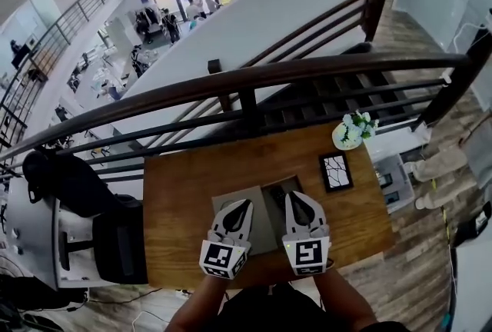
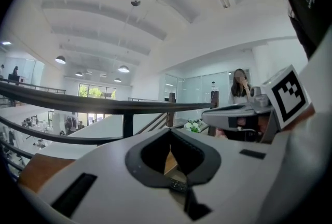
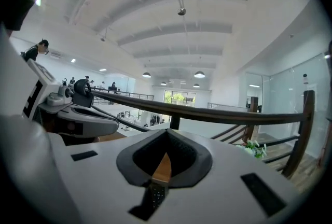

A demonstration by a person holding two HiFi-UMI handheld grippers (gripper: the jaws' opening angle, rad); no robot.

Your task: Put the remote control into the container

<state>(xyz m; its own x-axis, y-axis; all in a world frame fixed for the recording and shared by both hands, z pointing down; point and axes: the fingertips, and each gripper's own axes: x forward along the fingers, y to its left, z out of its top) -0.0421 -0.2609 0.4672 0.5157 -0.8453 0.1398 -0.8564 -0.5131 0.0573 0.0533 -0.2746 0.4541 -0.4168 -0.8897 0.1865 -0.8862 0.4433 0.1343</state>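
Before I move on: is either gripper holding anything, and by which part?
Nothing is held. The left gripper and right gripper are both shut, with nothing between the jaws.

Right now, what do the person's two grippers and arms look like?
Both the left gripper and right gripper are pale grey, wedge-shaped shells tapering to black-lined jaws. Each carries a white cube printed with black square markers at its rear. No cables show. The person wears a dark top; the forearms are bare.

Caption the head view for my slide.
Left gripper and right gripper, jaws together, hover over a grey container on a wooden table by a railing, flowers and a framed picture nearby.
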